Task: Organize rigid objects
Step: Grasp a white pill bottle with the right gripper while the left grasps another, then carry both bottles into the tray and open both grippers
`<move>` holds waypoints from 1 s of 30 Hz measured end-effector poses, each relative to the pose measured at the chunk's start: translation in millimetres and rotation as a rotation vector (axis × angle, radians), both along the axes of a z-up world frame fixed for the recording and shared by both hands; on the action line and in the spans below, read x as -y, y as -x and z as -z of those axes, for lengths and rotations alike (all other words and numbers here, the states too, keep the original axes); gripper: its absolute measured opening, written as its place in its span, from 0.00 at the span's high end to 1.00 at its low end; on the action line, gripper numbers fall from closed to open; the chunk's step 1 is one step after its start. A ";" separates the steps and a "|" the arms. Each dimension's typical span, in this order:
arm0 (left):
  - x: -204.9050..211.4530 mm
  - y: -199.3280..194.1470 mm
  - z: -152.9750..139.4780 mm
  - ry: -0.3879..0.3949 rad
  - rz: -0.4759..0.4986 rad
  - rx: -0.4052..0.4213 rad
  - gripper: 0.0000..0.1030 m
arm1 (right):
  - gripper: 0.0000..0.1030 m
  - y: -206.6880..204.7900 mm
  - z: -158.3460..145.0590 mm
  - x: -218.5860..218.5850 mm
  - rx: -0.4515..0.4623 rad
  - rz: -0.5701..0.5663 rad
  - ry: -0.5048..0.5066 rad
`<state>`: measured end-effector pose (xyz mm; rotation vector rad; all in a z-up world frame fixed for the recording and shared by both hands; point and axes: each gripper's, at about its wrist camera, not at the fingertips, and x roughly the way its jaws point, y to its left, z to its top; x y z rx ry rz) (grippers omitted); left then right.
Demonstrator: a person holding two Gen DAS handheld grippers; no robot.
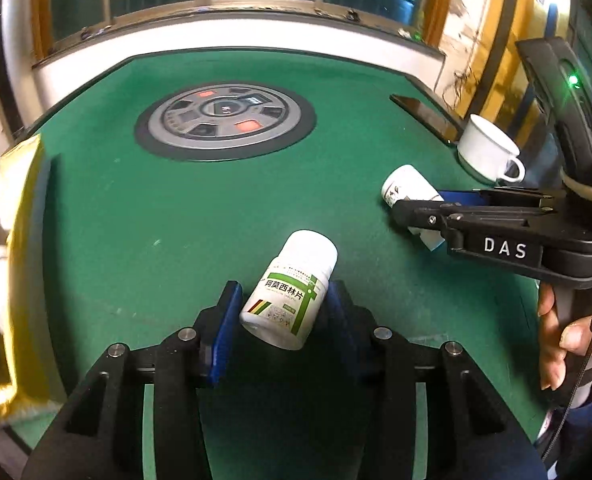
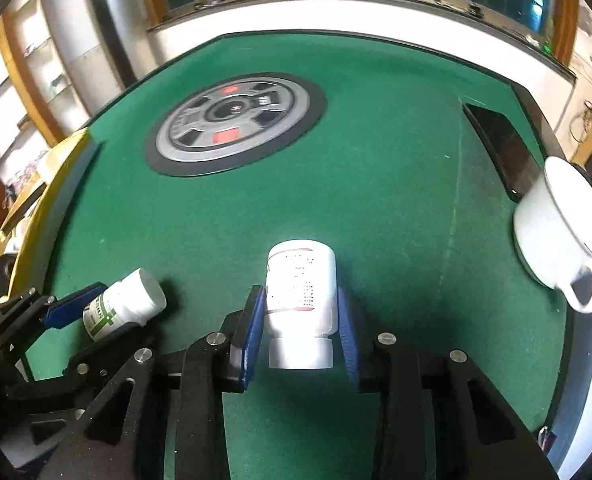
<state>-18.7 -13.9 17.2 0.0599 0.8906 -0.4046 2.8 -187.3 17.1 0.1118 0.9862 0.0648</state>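
Both wrist cameras look steeply down, close over the green table [image 1: 176, 216]; both see its round centre console [image 2: 236, 120].

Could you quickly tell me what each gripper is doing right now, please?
Left gripper: closed on the green-labelled pill bottle.
Right gripper: closed on the red-labelled pill bottle.

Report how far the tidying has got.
Done: nothing looks sorted yet. In hand: the left gripper clamps the green-labelled bottle; the right gripper clamps the red-labelled bottle. Left: placing both, while the white cup and the black phone sit at the green table edge.
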 end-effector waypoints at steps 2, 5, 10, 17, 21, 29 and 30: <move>-8.4 7.5 -5.6 0.028 -0.011 0.006 0.59 | 0.70 7.9 -10.8 -10.1 0.069 -0.044 -0.028; -20.9 18.8 -17.5 0.065 -0.031 0.039 0.59 | 0.70 17.7 -24.6 -22.1 0.137 -0.094 -0.099; -40.4 30.4 -34.5 0.109 -0.070 0.079 0.59 | 0.70 24.2 -25.3 -36.6 0.154 -0.142 -0.165; -73.6 51.1 -51.3 0.114 -0.140 0.137 0.59 | 0.69 29.2 -22.8 -47.6 0.144 -0.184 -0.215; -98.2 66.2 -60.5 0.121 -0.171 0.166 0.61 | 0.69 37.5 -31.0 -56.8 0.179 -0.196 -0.231; -151.6 78.6 -69.0 0.162 -0.261 0.212 0.70 | 0.69 47.0 -38.7 -111.8 0.173 -0.274 -0.323; -156.4 76.4 -68.0 0.159 -0.266 0.218 0.70 | 0.69 47.3 -38.7 -118.8 0.171 -0.282 -0.325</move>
